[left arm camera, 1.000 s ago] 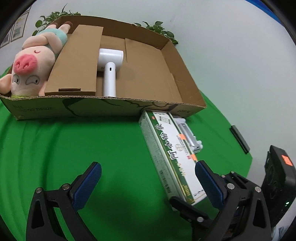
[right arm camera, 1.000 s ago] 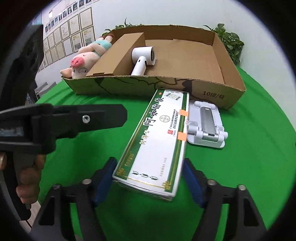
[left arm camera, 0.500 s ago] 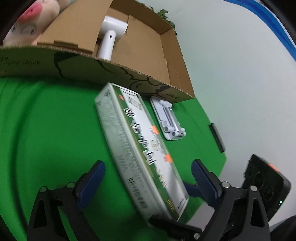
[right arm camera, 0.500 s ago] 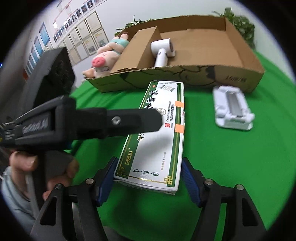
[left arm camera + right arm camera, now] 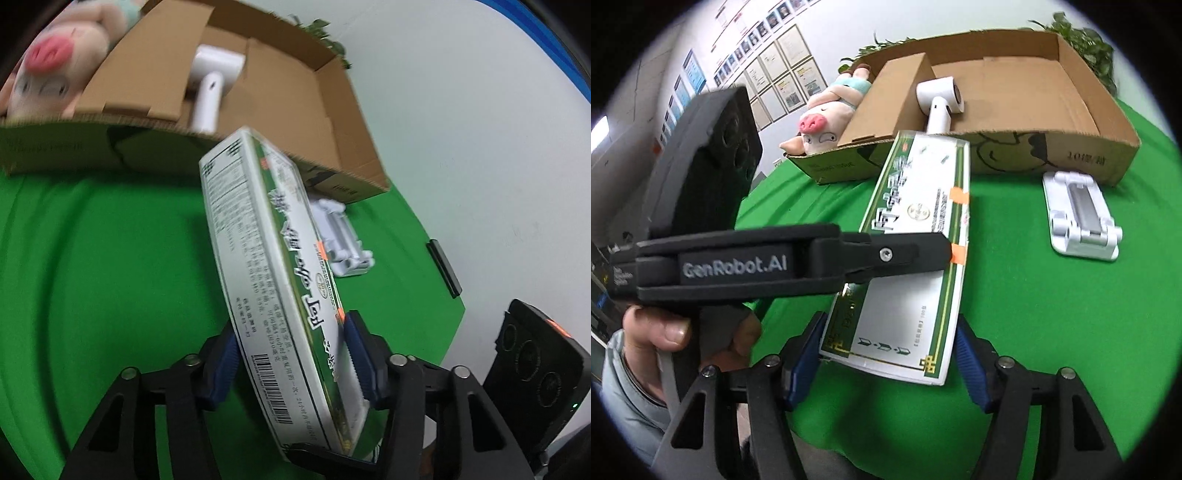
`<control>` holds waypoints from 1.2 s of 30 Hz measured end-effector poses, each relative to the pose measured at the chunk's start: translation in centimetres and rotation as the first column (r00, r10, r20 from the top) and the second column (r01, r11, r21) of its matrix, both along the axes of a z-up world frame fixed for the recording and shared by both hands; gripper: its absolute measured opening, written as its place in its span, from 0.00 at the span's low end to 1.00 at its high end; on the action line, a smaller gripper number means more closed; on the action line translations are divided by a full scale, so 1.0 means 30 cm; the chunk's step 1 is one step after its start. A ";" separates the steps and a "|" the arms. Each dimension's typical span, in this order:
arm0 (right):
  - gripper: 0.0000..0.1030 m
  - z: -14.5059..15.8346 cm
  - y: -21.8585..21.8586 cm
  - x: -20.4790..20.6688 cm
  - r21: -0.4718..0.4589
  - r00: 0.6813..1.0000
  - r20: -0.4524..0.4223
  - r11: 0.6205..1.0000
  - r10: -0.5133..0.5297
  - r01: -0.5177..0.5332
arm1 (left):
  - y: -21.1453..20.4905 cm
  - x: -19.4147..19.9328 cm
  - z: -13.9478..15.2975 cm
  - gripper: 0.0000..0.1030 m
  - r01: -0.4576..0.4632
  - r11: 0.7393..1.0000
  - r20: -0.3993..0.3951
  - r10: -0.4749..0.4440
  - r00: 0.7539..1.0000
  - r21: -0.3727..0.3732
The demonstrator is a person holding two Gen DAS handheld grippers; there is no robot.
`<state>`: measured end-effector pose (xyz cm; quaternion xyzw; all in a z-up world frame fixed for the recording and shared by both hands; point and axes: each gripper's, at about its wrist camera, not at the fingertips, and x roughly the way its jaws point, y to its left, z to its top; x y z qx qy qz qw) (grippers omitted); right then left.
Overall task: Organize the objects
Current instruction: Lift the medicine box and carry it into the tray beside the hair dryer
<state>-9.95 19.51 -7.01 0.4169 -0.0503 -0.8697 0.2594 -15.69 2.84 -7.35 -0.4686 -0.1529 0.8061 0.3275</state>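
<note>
A long white-and-green medicine box (image 5: 273, 280) is lifted off the green cloth, its far end raised toward the cardboard box (image 5: 354, 122). My left gripper (image 5: 291, 362) is shut on its near end, blue pads pressing both faces. In the right wrist view the same medicine box (image 5: 916, 236) lies between the fingers of my right gripper (image 5: 890, 362), whose pads flank its near end; contact is unclear. The left gripper's body (image 5: 775, 258) crosses over the medicine box from the left.
The cardboard box (image 5: 1108, 122) holds a white hair dryer (image 5: 942, 103) and a plush pig (image 5: 827, 114) beside an inner flap. A white phone stand (image 5: 1082, 218) lies on the green cloth (image 5: 1052, 314) in front of the cardboard box. A black bar (image 5: 443, 267) lies at the cloth's right edge.
My left gripper closed on the medicine box's near end and lifted it, tilting it up on edge. The right gripper stayed around the same end as the box rose.
</note>
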 end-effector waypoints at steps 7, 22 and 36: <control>0.62 0.007 0.010 0.015 -0.009 0.999 -0.026 0.999 -0.031 0.031 | 0.029 0.022 0.039 0.42 0.019 1.000 -0.043 -0.019 0.999 -0.003; 0.61 0.121 0.004 -0.063 0.017 0.991 -0.121 0.998 -0.060 0.063 | 0.028 -0.078 0.158 0.41 0.035 0.998 -0.132 -0.029 0.991 0.042; 0.61 0.236 -0.001 -0.265 0.083 0.982 -0.182 0.994 -0.054 0.070 | 0.019 -0.290 0.295 0.40 0.036 0.997 -0.202 -0.021 0.979 0.069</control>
